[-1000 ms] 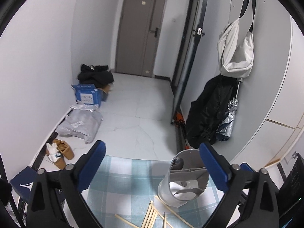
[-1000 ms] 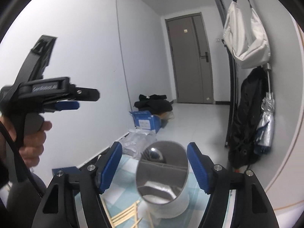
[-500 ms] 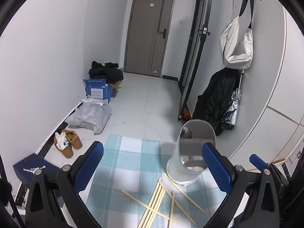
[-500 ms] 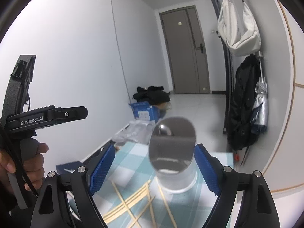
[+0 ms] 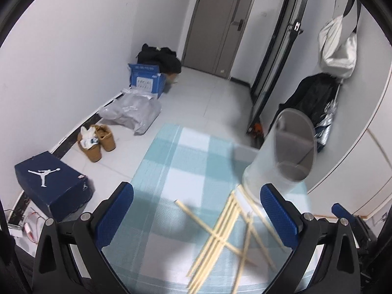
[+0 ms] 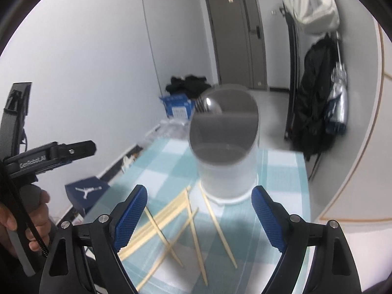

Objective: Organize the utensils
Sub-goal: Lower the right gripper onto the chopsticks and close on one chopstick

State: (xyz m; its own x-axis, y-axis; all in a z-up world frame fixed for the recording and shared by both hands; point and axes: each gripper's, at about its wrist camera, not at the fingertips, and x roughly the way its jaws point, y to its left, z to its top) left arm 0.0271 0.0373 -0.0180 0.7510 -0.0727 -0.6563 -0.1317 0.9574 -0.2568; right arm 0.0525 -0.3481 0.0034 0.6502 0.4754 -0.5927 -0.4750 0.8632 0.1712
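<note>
Several wooden chopsticks [image 5: 220,235] lie scattered on a blue-and-white checked tablecloth [image 5: 186,161]; they also show in the right wrist view [image 6: 171,220]. A tall grey-and-white utensil holder [image 5: 284,152] stands upright just behind them, with a spoon bowl [image 6: 210,103] showing at its rim in the right wrist view, where the holder [image 6: 227,152] fills the middle. My left gripper [image 5: 196,210] is open and empty above the chopsticks. My right gripper [image 6: 198,215] is open and empty, just in front of the holder.
The table's left edge drops to a tiled floor with a dark blue shoe box [image 5: 51,181], tan shoes [image 5: 98,142], a grey bag [image 5: 132,112] and a blue carton [image 5: 147,78]. A wall with a black coat [image 5: 311,98] and a white bag [image 5: 338,49] stands right of the table.
Both grippers have drawn back and tilted down. The holder now sits farther off and more of the chopsticks and cloth have come into view. Both stay open.
</note>
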